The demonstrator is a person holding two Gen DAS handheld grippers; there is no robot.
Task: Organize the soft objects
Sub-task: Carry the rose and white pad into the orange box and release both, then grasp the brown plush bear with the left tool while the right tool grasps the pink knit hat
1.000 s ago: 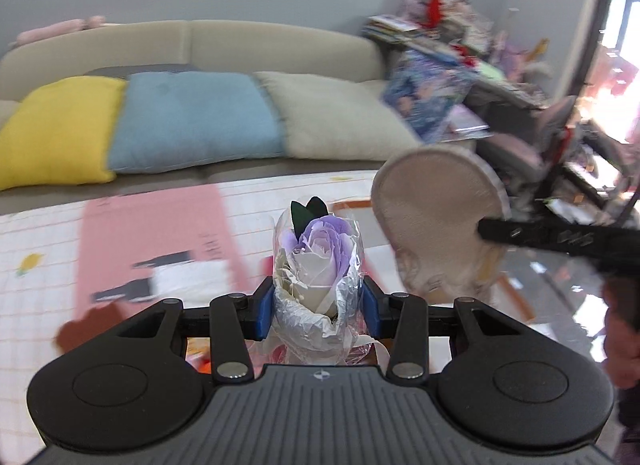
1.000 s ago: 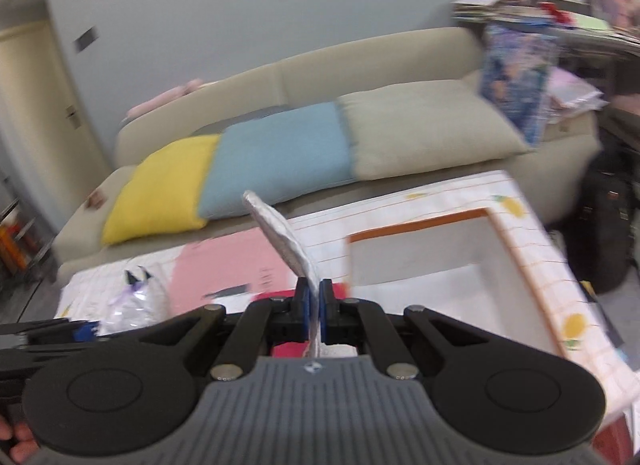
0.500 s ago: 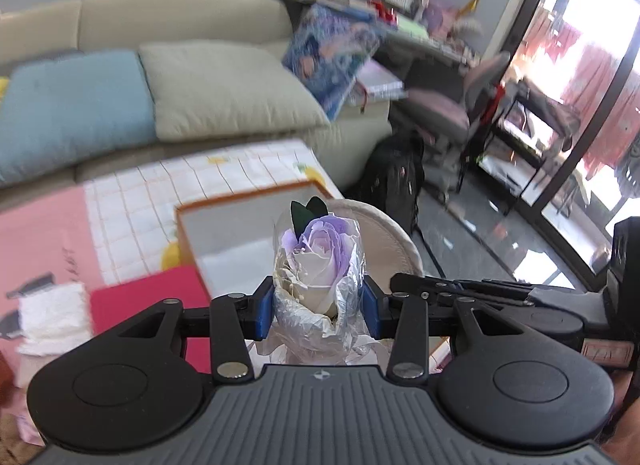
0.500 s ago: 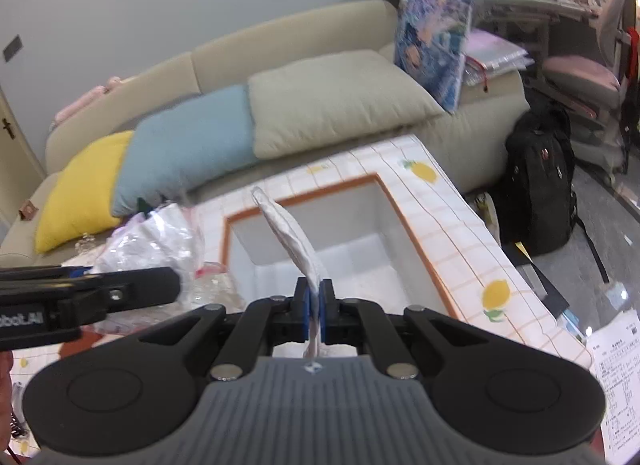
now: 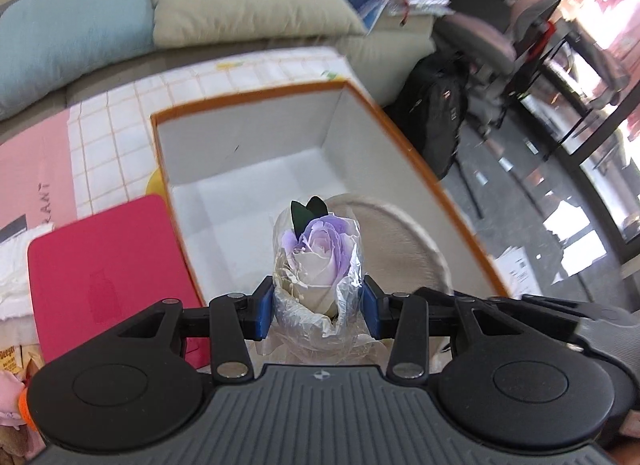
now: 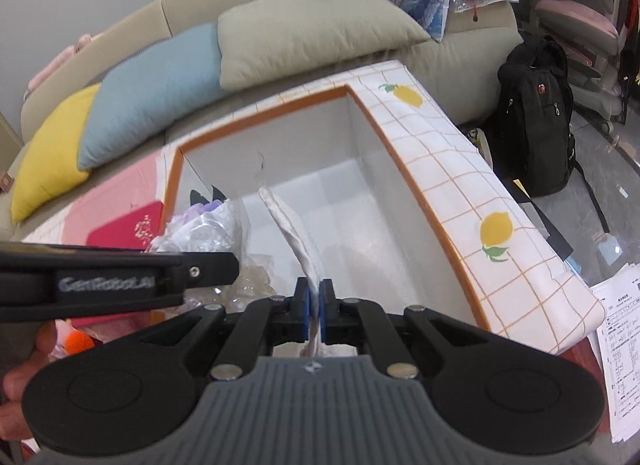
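Left wrist view: the left tongs (image 5: 318,311) are pinching a wrapped rose (image 5: 318,261) by its foil base, dead centre of the frame, bloom up. The open white box (image 5: 256,141) with the orange rim fills the middle, and a round beige pad (image 5: 404,241) sits just behind the rose, held from the right. A red book (image 5: 108,265) lies at left on the bench.

Right wrist view: the right tongs (image 6: 315,311) are pressed tight on that pad's (image 6: 292,233) thin edge, low centre, over the box floor (image 6: 360,217). The rose shows at middle left.

My take: lower both well inside the walls before letting go, lay the pad flat first, then set the rose beside it so the petals don't get squashed.
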